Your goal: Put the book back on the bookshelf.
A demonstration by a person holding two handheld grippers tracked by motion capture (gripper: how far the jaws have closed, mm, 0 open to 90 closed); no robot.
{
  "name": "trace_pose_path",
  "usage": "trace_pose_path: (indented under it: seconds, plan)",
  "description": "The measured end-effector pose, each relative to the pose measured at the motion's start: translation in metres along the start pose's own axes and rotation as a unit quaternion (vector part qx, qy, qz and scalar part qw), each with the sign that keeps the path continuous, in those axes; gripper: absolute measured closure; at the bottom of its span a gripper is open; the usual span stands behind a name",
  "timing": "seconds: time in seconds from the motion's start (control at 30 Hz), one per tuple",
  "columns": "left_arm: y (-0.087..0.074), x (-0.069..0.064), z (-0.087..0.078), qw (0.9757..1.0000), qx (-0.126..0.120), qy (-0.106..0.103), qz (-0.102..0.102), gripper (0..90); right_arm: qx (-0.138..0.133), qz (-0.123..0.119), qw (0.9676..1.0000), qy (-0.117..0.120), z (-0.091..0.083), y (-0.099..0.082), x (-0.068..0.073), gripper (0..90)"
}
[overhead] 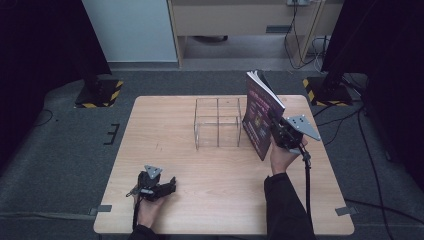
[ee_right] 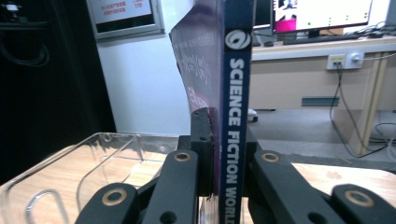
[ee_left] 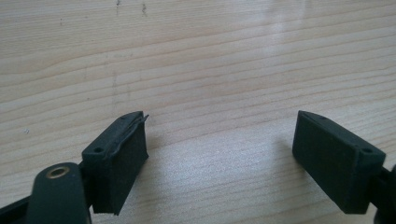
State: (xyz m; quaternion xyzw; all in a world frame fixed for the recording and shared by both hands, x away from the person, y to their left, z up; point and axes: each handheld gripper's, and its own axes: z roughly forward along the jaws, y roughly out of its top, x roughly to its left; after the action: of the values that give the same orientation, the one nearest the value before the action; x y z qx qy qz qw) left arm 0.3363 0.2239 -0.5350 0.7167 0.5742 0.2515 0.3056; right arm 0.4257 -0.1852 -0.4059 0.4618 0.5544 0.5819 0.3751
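A purple magazine (overhead: pixel 261 113) stands upright above the table's right side, just right of a clear plastic rack (overhead: pixel 218 123). My right gripper (overhead: pixel 278 131) is shut on its lower spine edge. In the right gripper view the blue spine (ee_right: pixel 236 116) reading "SCIENCE FICTION WORLD" runs up between the jaws, and the clear rack (ee_right: pixel 70 172) lies low at the left. My left gripper (overhead: pixel 170 186) rests on the table near the front left, open. Its two black pads (ee_left: pixel 123 156) hover over bare wood with nothing between them.
The wooden table (overhead: pixel 165 145) carries the rack at its middle back. Black stands with yellow-striped bases (overhead: pixel 100 92) flank the far corners. A cable (overhead: pixel 306 180) trails from the right gripper down the table's right side.
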Motion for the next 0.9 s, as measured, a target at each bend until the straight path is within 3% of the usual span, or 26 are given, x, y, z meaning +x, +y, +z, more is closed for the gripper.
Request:
trace_pose_path:
  seconds: [0.13,0.5,0.9]
  plan:
    - [0.000,0.000,0.000,1.0000,0.000,0.000,0.000,16.8,-0.003,0.004,0.9999,-0.010,0.003,-0.005,0.001,84.4]
    - [0.000,0.000,0.000,1.0000,0.000,0.000,0.000,16.8,-0.010,-0.017,0.9996,-0.019,-0.001,-0.019,0.004,84.0]
    - [0.000,0.000,0.000,1.0000,0.000,0.001,0.000,16.8,0.036,-0.021,0.9991,-0.007,-0.021,-0.013,0.000,79.9]
